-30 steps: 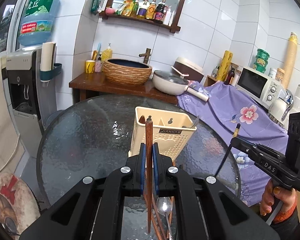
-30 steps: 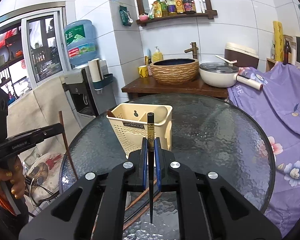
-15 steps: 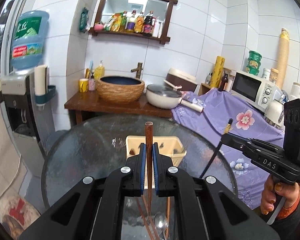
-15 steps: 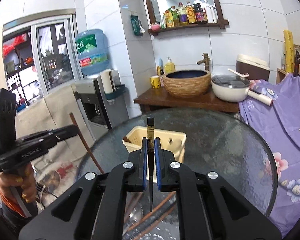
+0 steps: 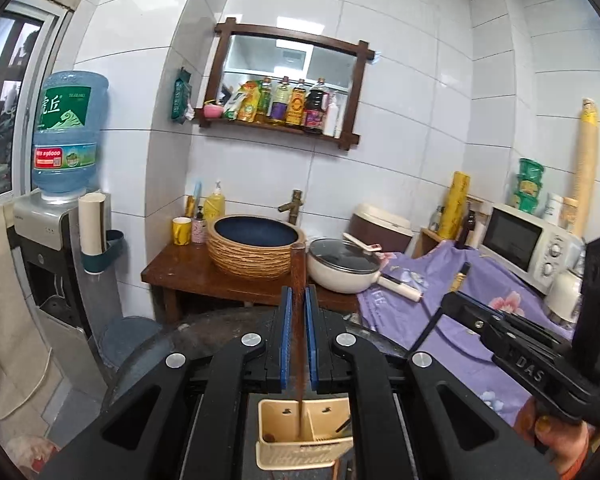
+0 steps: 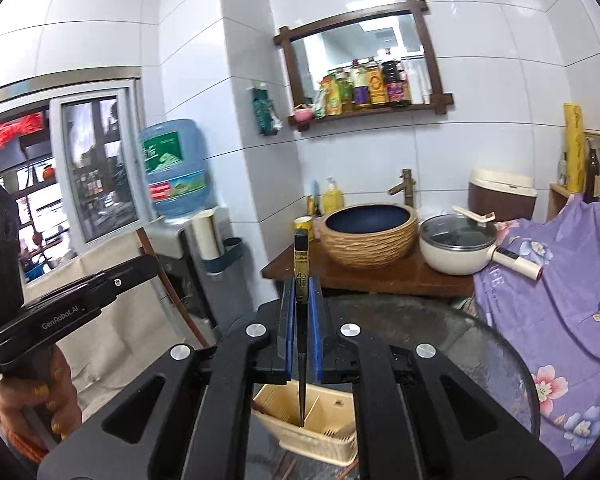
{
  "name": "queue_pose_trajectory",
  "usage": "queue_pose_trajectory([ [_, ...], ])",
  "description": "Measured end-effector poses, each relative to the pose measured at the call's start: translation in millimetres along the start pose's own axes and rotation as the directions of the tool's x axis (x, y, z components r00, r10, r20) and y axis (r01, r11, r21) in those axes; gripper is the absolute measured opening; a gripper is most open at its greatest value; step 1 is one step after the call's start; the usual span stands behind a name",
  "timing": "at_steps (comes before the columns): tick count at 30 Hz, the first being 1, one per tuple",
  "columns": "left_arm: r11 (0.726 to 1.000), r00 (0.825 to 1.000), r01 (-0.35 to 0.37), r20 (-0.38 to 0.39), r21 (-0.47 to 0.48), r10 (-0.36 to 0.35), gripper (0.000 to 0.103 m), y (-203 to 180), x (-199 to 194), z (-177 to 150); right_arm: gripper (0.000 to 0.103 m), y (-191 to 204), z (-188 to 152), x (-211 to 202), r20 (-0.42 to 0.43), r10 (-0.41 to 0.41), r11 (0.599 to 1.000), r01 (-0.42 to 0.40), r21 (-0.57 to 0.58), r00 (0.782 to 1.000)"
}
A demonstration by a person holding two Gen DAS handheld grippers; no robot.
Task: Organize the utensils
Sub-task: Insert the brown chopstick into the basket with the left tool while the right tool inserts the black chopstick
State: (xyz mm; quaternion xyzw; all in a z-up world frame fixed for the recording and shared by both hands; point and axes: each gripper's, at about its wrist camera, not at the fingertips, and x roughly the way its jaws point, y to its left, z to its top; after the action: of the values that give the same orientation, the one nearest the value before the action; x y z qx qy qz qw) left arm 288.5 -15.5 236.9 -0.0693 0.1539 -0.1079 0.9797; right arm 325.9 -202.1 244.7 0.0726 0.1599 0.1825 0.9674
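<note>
Brown wooden chopstick (image 5: 299, 304) upright, pinched by left gripper (image 5: 299, 344), tip over cream utensil holder (image 5: 300, 436) at 6 o'clock. Black chopstick (image 6: 301, 280) upright, pinched by right gripper (image 6: 301, 340), over same holder (image 6: 312, 428) on round glass table (image 6: 480, 344).

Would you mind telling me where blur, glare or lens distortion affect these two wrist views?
Left wrist view: the brown chopstick is smeared with motion blur, the wall tile lines bow from the fisheye, and the corners are vignetted black. Right wrist view: the water bottle and window are blurred, while the black chopstick stays sharp; the mirror reflects ceiling lights.
</note>
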Motion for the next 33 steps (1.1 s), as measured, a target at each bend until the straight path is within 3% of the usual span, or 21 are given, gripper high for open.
queue_pose_trajectory([
  [4,0.999,0.999,-0.038,-0.034,-0.028,0.037,0.007,6.1,31.8,-17.8,0.008,-12.0,-18.6,26.5,-0.019,-0.045,0.999,0.045,0.018,0.999],
  [16,0.995,0.973,-0.053,-0.229,-0.082,0.032,0.007,27.8,97.2,-97.8,0.008,-35.8,-92.7,83.8,-0.159,-0.074,0.996,0.082,0.046,0.984],
  [24,0.995,0.961,-0.053,-0.277,-0.081,0.028,0.001,31.4,113.0,-119.9,0.008,-37.8,-108.4,94.9,-0.171,-0.100,0.994,0.108,0.036,0.980],
  [28,0.996,0.964,-0.044,-0.267,-0.081,0.021,0.001,31.5,110.7,-122.2,0.008,-41.7,-108.3,94.9,-0.169,-0.083,0.994,0.094,0.057,0.982],
  [30,0.997,0.969,-0.039,-0.247,-0.073,0.020,0.002,29.1,104.0,-120.7,0.017,-43.7,-108.3,93.0,-0.163,-0.073,0.994,0.085,0.067,0.984],
  [31,0.997,0.972,-0.039,-0.232,-0.066,0.023,0.009,27.9,98.6,-119.7,0.043,-44.8,-108.2,91.1,-0.158,-0.076,0.994,0.088,0.068,0.984],
  [32,0.997,0.976,-0.042,-0.216,-0.062,0.028,0.022,27.3,93.3,-118.9,0.068,-45.2,-107.8,88.1,-0.147,-0.084,0.993,0.095,0.071,0.986],
  [33,0.997,0.979,-0.044,-0.203,-0.060,0.031,0.031,27.2,89.9,-118.0,0.072,-46.1,-107.6,82.6,-0.122,-0.101,0.991,0.111,0.076,0.987],
])
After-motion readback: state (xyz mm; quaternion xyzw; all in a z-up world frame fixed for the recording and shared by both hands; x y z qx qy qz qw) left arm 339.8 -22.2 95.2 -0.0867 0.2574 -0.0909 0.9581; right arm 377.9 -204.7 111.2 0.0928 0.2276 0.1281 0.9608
